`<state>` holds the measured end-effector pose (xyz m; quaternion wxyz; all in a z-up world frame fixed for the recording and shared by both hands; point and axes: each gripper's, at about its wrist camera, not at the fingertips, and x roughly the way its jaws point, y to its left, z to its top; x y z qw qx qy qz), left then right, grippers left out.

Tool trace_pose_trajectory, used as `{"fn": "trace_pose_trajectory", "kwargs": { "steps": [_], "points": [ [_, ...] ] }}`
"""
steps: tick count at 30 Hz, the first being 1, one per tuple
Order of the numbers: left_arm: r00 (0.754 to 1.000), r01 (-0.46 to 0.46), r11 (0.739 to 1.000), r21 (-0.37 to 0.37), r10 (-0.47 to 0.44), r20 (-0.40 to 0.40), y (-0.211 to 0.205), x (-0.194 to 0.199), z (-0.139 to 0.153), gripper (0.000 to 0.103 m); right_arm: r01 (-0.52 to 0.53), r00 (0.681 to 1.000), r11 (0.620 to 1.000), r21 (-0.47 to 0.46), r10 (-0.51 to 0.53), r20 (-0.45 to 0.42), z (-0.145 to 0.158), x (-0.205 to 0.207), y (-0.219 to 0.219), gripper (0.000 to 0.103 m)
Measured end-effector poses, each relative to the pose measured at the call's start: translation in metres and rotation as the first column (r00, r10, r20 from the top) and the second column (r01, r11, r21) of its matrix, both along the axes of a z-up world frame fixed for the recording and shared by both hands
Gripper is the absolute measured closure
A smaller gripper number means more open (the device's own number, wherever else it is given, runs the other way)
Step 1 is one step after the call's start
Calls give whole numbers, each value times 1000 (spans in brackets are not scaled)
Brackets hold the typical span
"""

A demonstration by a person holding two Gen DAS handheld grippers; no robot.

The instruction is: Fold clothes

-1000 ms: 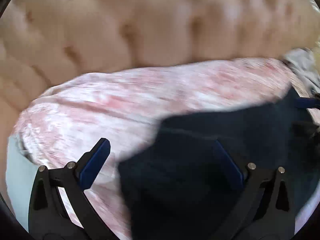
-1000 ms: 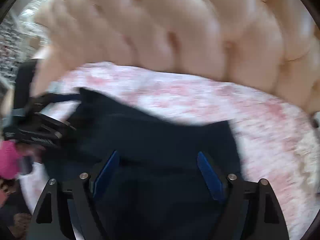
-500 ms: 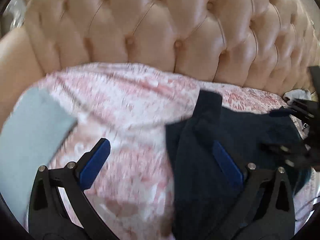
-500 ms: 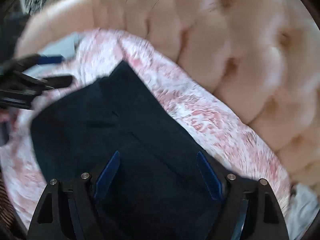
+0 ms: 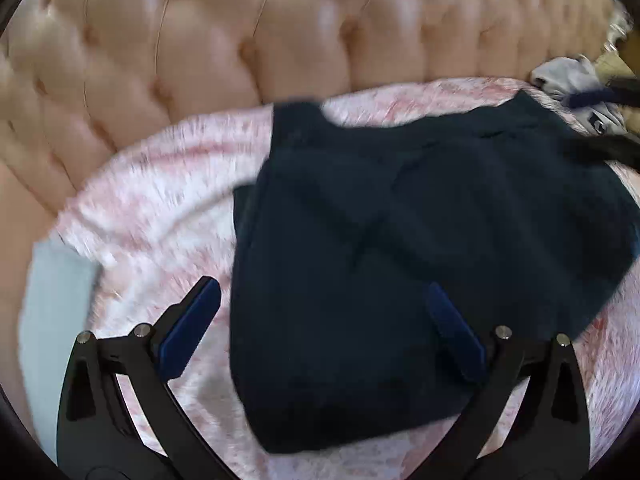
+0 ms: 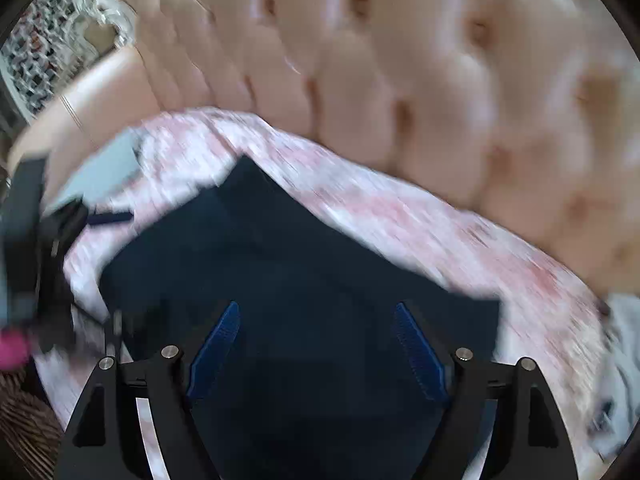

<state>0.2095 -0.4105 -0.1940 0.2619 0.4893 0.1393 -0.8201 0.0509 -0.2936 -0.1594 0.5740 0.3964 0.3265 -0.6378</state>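
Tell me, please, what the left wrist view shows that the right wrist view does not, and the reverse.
Only the left wrist view shows the open left gripper up close, and pale grey clothes heaped at the far right. Only the right wrist view shows the open right gripper up close, something bright pink at the left edge, and a patterned surface behind the sofa. Both show the dark navy garment lying on the pink-and-white cover, the tufted sofa back, and a light blue piece.

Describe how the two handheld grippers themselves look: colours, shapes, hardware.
The left gripper and the right gripper look alike. Each has two black plastic arms with triangular cut-outs, splaying out in a V. Silver round bolt heads sit at the joints. Each finger ends in a flat blue pad; the right gripper's pads look ribbed. No cables or markings show. No sleeve can be made out.
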Motion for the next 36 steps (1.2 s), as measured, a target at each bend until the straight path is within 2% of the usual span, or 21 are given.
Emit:
{"fn": "trace_pose_trajectory", "kwargs": {
  "steps": [2,5,6,7,9,13,15,16,17,20,23,25,27,29,32,36],
  "points": [
    [998,-54,988,142,55,-6,-19,10,-18,0,73,997,997,-25,-73,1,6,-13,38,22],
    [993,-96,991,94,102,-65,-18,24,3,0,226,974,970,-84,-223,42,11,-39,94,22],
    [989,-79,993,92,89,-115,-15,27,15,0,243,969,964,-106,-237,63,11,-41,107,22],
    [984,-62,994,89,76,-162,-12,29,26,0,242,969,962,-129,-232,89,11,-40,116,22],
    [986,-28,998,55,36,-160,-4,21,34,0,190,979,972,-137,-177,103,6,-25,114,22],
    [998,8,999,48,-5,-55,-1,9,11,0,51,993,990,-129,-37,111,-9,13,98,22],
    [1000,-5,998,65,5,-2,-3,15,-6,0,20,994,998,-61,-13,113,-27,20,94,23],
    [1000,-11,993,117,12,-4,-8,25,-17,0,24,992,999,-21,-21,126,-38,18,96,24],
    [999,3,994,112,2,-43,-8,32,-17,0,40,988,999,15,-42,149,-49,13,101,27],
    [998,59,995,77,-56,-36,-1,43,-16,0,81,970,996,-32,-71,233,-51,1,124,32],
    [998,50,994,98,-47,-32,-4,46,-13,0,95,964,995,-43,-82,252,-48,-2,134,39],
    [1000,18,992,125,-17,-13,-12,47,-6,0,109,963,993,-56,-91,252,-44,-2,140,40],
    [1000,-6,993,117,9,-20,-12,53,5,0,128,966,988,-86,-105,236,-36,2,150,37],
    [998,10,997,72,-5,-65,-3,63,24,0,132,967,983,-129,-99,234,-25,9,162,37],
    [991,60,995,75,-51,-124,7,56,37,0,128,961,974,-187,-75,267,-21,18,163,37],
    [992,120,991,67,-116,-56,20,35,10,0,166,953,979,-117,-128,275,-46,19,145,36]
  ]
}}
